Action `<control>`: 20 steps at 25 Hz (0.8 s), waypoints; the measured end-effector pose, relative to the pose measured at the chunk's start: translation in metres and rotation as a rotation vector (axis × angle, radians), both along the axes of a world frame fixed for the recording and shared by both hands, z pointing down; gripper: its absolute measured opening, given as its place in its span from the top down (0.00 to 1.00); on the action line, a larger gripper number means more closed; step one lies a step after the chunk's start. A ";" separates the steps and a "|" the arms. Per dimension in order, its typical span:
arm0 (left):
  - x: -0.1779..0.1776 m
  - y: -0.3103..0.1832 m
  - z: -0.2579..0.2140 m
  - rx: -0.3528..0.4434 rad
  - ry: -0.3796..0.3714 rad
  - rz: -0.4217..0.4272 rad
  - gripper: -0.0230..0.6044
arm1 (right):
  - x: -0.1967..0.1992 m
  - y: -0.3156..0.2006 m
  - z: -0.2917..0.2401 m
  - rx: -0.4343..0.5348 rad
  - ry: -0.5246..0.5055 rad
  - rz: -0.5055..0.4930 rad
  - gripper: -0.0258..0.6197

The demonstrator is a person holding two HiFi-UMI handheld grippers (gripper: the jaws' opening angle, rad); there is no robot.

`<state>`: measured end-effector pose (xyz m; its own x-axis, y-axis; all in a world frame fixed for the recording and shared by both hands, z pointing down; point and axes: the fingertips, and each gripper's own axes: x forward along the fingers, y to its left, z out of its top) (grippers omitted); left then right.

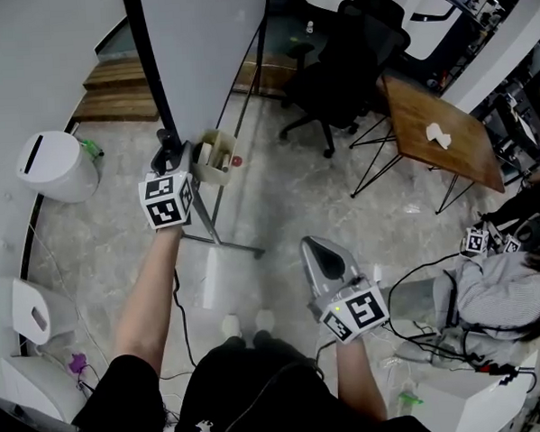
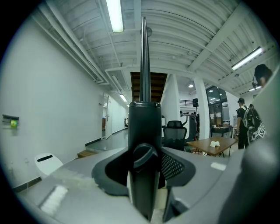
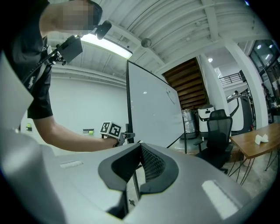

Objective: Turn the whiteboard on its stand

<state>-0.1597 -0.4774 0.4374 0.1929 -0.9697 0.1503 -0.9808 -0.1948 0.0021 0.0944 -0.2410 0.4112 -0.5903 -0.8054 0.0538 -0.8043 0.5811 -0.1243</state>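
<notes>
The whiteboard [image 1: 207, 51] stands upright on its stand, a pale panel with a black side frame [image 1: 151, 72]. My left gripper [image 1: 170, 157] reaches out to that frame at about tray height. In the left gripper view the black upright [image 2: 143, 65] and a round black knob [image 2: 144, 156] fill the gap between the jaws, and my left gripper [image 2: 144, 173] is shut on the frame. My right gripper [image 1: 319, 249] hangs lower and nearer to me, shut and holding nothing. From the right gripper view [image 3: 136, 173] the whiteboard [image 3: 151, 109] is seen ahead, edge-on to the left.
A marker tray [image 1: 215, 159] hangs under the board, and the stand's foot [image 1: 231, 244] runs across the floor. A white bin [image 1: 55, 163] is left, a black office chair [image 1: 348, 71] and wooden table [image 1: 437, 134] right. A seated person [image 1: 509, 293] and cables lie at the right.
</notes>
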 end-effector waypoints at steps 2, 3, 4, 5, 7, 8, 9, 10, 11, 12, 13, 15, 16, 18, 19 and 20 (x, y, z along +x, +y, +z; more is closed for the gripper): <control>-0.001 0.006 0.001 -0.001 0.001 -0.002 0.66 | -0.003 0.001 0.000 0.004 -0.002 -0.008 0.95; -0.002 0.009 0.001 -0.002 0.002 -0.005 0.66 | -0.005 0.002 -0.001 0.005 -0.003 -0.011 0.95; -0.003 0.011 0.001 -0.004 0.003 -0.007 0.66 | -0.006 0.002 -0.002 0.006 -0.003 -0.014 0.95; -0.004 0.014 0.001 -0.005 0.003 -0.009 0.66 | -0.007 0.003 -0.002 0.008 -0.003 -0.016 0.95; -0.004 0.019 0.001 -0.008 0.003 -0.010 0.66 | -0.006 0.005 -0.002 0.009 -0.004 -0.014 0.95; -0.002 0.022 0.002 -0.009 0.004 -0.010 0.66 | -0.005 0.005 -0.002 0.008 -0.004 -0.012 0.95; -0.001 0.025 0.002 -0.010 0.005 -0.010 0.66 | -0.004 0.006 -0.002 0.009 -0.005 -0.010 0.95; 0.001 0.028 0.003 -0.011 0.007 -0.010 0.66 | -0.004 0.007 -0.002 0.009 -0.006 -0.008 0.95; 0.003 0.030 0.003 -0.012 0.008 -0.011 0.66 | -0.003 0.008 -0.002 0.011 -0.007 -0.007 0.95; 0.005 0.033 0.004 -0.013 0.009 -0.011 0.66 | -0.002 0.010 -0.002 0.013 -0.008 -0.006 0.95; 0.006 0.035 0.003 -0.013 0.009 -0.011 0.66 | -0.001 0.011 -0.003 0.015 -0.009 -0.003 0.95; 0.010 0.042 0.003 -0.013 0.009 -0.010 0.66 | 0.002 0.013 -0.005 0.018 -0.011 0.002 0.95; 0.011 0.046 0.002 -0.012 0.009 -0.010 0.66 | 0.004 0.015 -0.006 0.018 -0.011 0.005 0.95; 0.015 0.055 0.002 -0.013 0.009 -0.009 0.66 | 0.007 0.018 -0.007 0.020 -0.012 0.011 0.95; 0.017 0.059 0.001 -0.014 0.009 -0.008 0.66 | 0.009 0.019 -0.008 0.021 -0.013 0.013 0.95; 0.018 0.063 0.001 -0.015 0.009 -0.007 0.66 | 0.009 0.021 -0.009 0.021 -0.014 0.015 0.95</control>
<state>-0.1420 -0.4141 0.4385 0.1874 -0.9687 0.1629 -0.9821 -0.1877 0.0136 0.1035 -0.2202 0.4027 -0.5789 -0.8149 0.0281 -0.8110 0.5718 -0.1235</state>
